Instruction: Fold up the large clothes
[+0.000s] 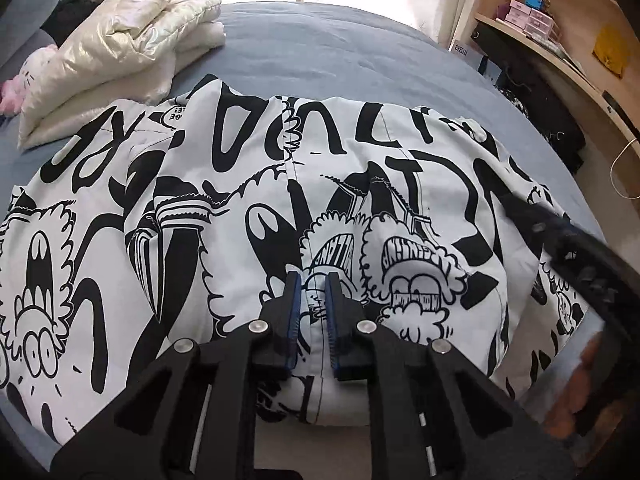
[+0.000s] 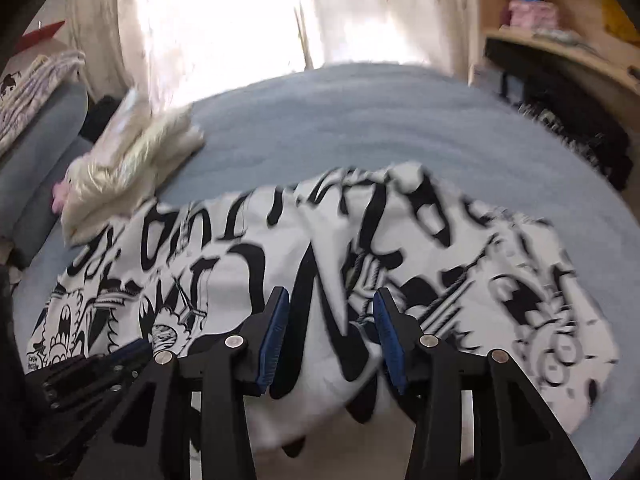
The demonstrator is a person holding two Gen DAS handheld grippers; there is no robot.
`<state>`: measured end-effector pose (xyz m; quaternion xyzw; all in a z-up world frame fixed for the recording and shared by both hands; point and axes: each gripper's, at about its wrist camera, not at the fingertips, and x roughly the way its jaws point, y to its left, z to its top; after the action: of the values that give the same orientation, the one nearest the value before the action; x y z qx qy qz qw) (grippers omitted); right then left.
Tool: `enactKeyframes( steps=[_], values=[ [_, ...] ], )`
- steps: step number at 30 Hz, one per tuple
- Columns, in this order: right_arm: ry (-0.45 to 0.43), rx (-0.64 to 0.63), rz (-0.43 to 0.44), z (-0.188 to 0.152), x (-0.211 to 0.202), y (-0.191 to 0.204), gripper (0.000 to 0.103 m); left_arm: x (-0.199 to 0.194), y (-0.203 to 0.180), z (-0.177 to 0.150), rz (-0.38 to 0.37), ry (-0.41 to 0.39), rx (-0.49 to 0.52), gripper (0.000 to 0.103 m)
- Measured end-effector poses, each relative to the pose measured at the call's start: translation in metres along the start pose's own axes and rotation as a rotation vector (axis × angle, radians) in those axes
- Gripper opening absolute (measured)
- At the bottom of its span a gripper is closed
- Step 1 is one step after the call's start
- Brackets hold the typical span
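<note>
Left gripper (image 1: pixel 313 281) jaws narrowly parted, fingers angled downward; right gripper (image 2: pixel 331 300) jaws wide apart, blurred; right gripper body visible at left view's right edge.

Daylight from the far window, sharp on the left wrist, smeared on the right

Both fisheye views are lit by strong daylight through the curtains (image 2: pixel 224 28) behind the bed (image 1: pixel 328 44), which blow out to near white with no detail. The left wrist view is crisp: the black-and-white print of the garment (image 1: pixel 248 200) reads cleanly, and the shiny cream jacket (image 1: pixel 120 52) shows soft glare on its folds. Shadows are faint and soft. The right wrist view is motion-blurred throughout; the same garment (image 2: pixel 460 264) streaks sideways, and the shelf (image 2: pixel 560 48) is perhaps also out of focus. Straight edges bow near the borders, and dark vignetting cuts the corners.
</note>
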<state>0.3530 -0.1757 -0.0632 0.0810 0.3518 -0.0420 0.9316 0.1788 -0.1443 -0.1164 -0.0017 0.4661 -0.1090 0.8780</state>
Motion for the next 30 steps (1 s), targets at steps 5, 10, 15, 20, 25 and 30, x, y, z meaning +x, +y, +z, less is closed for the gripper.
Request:
enactKeyframes(
  steps=[5, 10, 15, 20, 25, 30],
  values=[
    [0.012, -0.11, 0.127, -0.007, -0.006, 0.034, 0.044, 0.003, -0.001, 0.001, 0.015, -0.006, -0.005, 0.01],
    [0.155, -0.145, 0.152, -0.021, 0.034, 0.044, 0.043, 0.005, 0.006, -0.001, -0.014, -0.006, -0.024, 0.011],
    [0.17, -0.124, 0.146, -0.024, 0.036, 0.023, 0.043, 0.006, 0.022, -0.003, -0.067, 0.005, -0.068, 0.011],
    [0.194, -0.099, 0.12, -0.031, 0.037, 0.012, 0.043, 0.002, 0.027, -0.007, -0.06, 0.005, -0.08, 0.011],
    [0.209, -0.043, 0.122, -0.03, 0.005, -0.003, 0.046, -0.013, 0.028, -0.011, -0.012, 0.016, -0.086, 0.016],
    [0.194, -0.019, 0.145, -0.03, -0.032, -0.008, 0.046, -0.039, 0.03, -0.022, -0.004, 0.007, -0.085, 0.021]
  ],
)
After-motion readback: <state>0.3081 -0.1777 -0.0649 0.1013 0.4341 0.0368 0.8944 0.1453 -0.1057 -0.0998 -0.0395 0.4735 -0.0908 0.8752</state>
